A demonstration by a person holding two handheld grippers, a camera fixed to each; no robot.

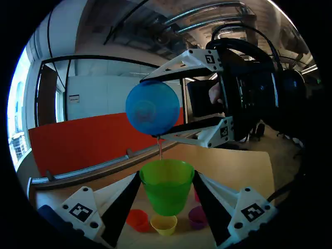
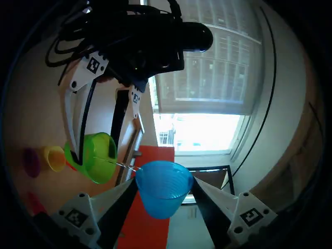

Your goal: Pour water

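Left tool (image 1: 167,176), tipped right tool (image 2: 164,181), both clenched

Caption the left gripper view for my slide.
A blue cup tipped above the held green cup, thin stream pouring in.

Glossy plastic forms green cup (image 1: 167,189) and blue cup (image 1: 152,108).

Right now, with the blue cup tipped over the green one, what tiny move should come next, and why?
Probably tip the blue cup a touch further with the right gripper. The stream falling into the green cup is thin, and that cup, held by the left gripper, seems to have room left and sits right under the lip.
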